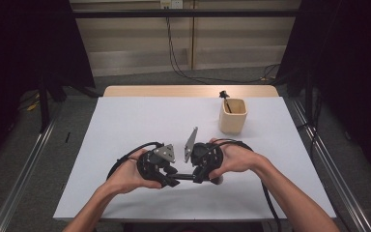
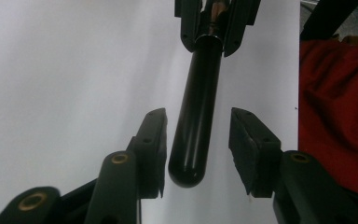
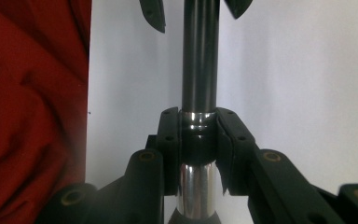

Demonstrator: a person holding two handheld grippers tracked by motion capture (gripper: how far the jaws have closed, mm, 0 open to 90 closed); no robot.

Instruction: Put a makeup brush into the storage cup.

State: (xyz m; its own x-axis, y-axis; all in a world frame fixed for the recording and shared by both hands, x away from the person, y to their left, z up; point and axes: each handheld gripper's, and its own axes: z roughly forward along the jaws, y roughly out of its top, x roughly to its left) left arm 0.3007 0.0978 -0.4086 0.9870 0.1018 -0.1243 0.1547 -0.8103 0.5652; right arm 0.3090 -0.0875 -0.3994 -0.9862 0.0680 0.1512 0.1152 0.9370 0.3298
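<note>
Pen [image 2: 196, 112], black with silver bands, hangs just above the white surface [image 1: 125, 125], clamped between the right gripper [image 3: 198, 135] fingers [image 3: 170, 140]. The left gripper [image 2: 198, 149] fingers [image 2: 151, 144] stand apart around its rounded end. A wooden cup [image 1: 233, 116] stands well apart.

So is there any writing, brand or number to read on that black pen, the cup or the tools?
None can be read.
Black pen: plain, no print in either gripper view.
Beige cup: bare on the side shown.
Left gripper and right gripper: no labels, just screws.
</note>
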